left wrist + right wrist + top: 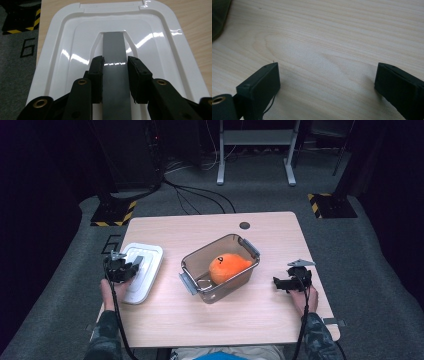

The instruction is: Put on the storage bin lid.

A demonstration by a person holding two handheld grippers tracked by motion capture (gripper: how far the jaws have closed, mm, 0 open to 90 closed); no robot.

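L gripper (115,67) clamped on lid's grey handle (114,50), frame left, lid pickup underway; R gripper (327,80) wide open, empty; next: carry lid onto box (220,265).

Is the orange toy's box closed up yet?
Not yet. The orange toy already sits inside the clear box. The left gripper is shut on the white lid's grey handle. The lid isn't on yet. The right gripper waits open.

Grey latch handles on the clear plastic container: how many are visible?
2. One grey latch handle sits at the near-left end of the clear plastic container, the other grey latch handle at its far-right end. The longer sides show none.
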